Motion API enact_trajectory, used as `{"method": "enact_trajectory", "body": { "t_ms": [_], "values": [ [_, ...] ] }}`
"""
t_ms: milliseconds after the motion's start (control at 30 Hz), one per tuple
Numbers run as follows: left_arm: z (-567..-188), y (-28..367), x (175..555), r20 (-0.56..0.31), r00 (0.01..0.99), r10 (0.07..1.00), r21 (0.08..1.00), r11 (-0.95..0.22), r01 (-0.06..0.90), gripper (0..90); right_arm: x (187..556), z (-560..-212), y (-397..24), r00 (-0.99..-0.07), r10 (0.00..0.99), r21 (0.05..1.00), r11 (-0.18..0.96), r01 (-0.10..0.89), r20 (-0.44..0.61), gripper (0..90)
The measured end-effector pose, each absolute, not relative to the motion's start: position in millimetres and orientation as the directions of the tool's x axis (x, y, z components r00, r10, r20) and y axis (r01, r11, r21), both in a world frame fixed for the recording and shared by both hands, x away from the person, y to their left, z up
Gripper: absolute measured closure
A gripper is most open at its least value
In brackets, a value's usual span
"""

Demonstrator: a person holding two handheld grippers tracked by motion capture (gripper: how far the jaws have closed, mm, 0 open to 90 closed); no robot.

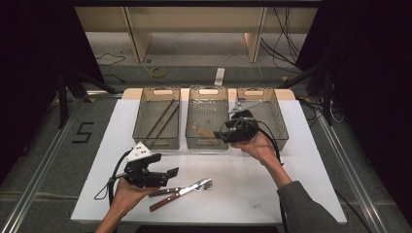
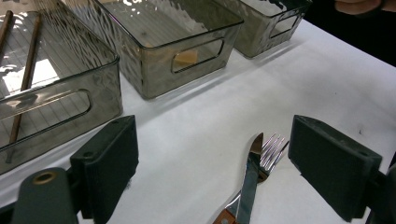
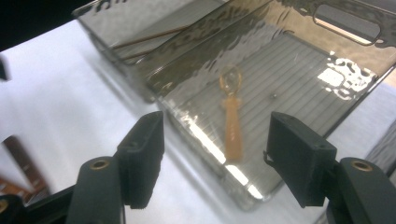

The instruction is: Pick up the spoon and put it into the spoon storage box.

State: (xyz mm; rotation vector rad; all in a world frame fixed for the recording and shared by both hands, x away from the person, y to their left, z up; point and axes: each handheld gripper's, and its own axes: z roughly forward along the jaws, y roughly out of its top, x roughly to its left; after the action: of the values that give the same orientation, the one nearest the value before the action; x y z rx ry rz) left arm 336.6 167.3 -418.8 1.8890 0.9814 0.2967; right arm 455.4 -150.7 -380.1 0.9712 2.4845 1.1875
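A knife point(image 1: 167, 200) and a fork point(image 1: 204, 184) with brown handles lie crossed on the white table point(image 1: 272, 194) near its front edge. My left gripper point(image 1: 165, 172) is open just left of them. In the left gripper view, the knife point(image 2: 250, 172) and fork point(image 2: 273, 149) lie a little beyond the wide-apart jaws of that gripper point(image 2: 212, 154). My right gripper point(image 1: 233, 127) hovers open at the front right of the middle bin point(image 1: 208, 141). In the right gripper view, an amber spoon point(image 3: 232, 121) lies on this bin's floor beyond that gripper point(image 3: 217, 149).
Three smoky translucent bins stand in a row at the back. The left bin point(image 1: 156, 138) holds two brown chopsticks point(image 1: 163, 119). The right bin point(image 1: 277, 119) looks bare inside. White table surface stretches between the bins and the cutlery.
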Motion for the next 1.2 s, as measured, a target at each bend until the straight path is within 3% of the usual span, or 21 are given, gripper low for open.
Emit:
{"method": "enact_trajectory", "body": {
  "t_ms": [633, 1200],
  "values": [
    [-426.1, 157.7, 336.7, -0.152, 0.674, 0.723, 0.759, -0.352, 0.548, 15.6, 390.1, -400.9, -200.7, -0.774, 0.622, 0.796, 0.406, 0.448, 0.118, 33.2],
    [-432.9, 147.8, 335.3, -0.114, 0.704, 0.701, 0.660, -0.476, 0.581, 17.0, 363.9, -415.1, -222.2, -0.763, 0.626, 0.819, 0.349, 0.456, 0.158, 28.0]
  ]
}}
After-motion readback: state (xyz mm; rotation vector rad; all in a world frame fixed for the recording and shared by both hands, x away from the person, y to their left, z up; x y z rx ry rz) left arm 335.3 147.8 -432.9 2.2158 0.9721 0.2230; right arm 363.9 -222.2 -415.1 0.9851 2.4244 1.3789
